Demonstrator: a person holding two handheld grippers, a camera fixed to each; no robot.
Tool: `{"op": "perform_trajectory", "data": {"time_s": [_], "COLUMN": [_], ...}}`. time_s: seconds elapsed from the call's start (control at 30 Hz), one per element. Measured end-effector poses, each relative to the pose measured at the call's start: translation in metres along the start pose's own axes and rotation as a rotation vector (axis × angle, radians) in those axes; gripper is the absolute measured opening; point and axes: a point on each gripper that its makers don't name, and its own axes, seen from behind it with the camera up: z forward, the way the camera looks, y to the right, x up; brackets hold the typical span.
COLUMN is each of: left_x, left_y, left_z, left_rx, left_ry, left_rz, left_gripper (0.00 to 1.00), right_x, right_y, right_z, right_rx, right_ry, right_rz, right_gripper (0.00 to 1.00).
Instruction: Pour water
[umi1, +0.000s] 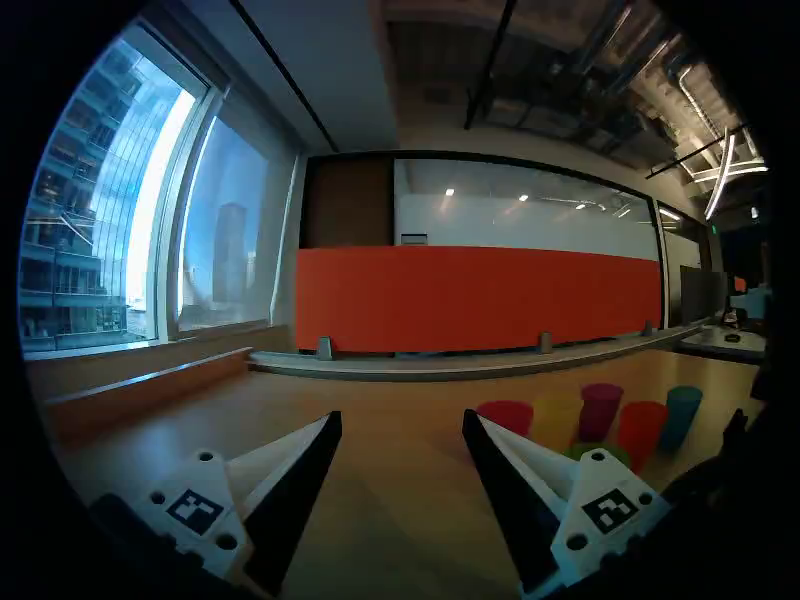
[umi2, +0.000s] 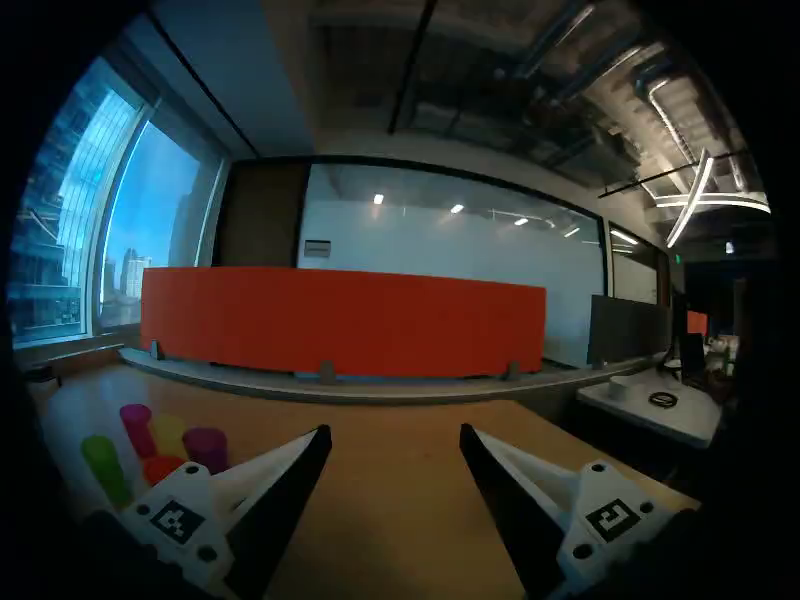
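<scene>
Several coloured plastic cups stand in a cluster on the wooden table (umi1: 400, 520). In the left gripper view they sit to the right of my fingers: a red cup (umi1: 505, 415), a yellow cup (umi1: 556, 420), a purple cup (umi1: 600, 408), an orange cup (umi1: 640, 432) and a teal cup (umi1: 683, 415). My left gripper (umi1: 400, 418) is open above bare wood, with nothing between its fingers. In the right gripper view a green cup (umi2: 100, 466), a magenta cup (umi2: 137, 428), a yellow cup (umi2: 168, 434) and a purple cup (umi2: 205, 447) stand at the far left. My right gripper (umi2: 395, 432) is open, holding nothing.
An orange partition panel (umi1: 470, 298) runs along the table's far edge. Large windows (umi1: 110, 240) line the left wall above a low wooden ledge. A white desk (umi2: 655, 405) with small objects stands to the right, past the table's edge.
</scene>
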Motion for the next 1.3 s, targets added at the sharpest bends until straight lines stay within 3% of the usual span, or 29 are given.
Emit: {"op": "perform_trajectory", "data": {"time_s": [1.0, 1.3], "left_x": [-0.011, -0.01], "left_y": [0.003, 0.003], "left_z": [0.003, 0.003], "left_rx": [-0.016, -0.015], "left_ry": [-0.037, -0.038], "left_rz": [0.009, 0.01], "left_gripper": [0.89, 0.89], "right_x": [0.0, 0.007], "right_y": [-0.002, -0.005], "right_z": [0.0, -0.001], "right_rx": [0.008, 0.03], "right_ry": [0.004, 0.035], "right_rz": [-0.007, -0.008], "right_gripper": [0.99, 0.99]}}
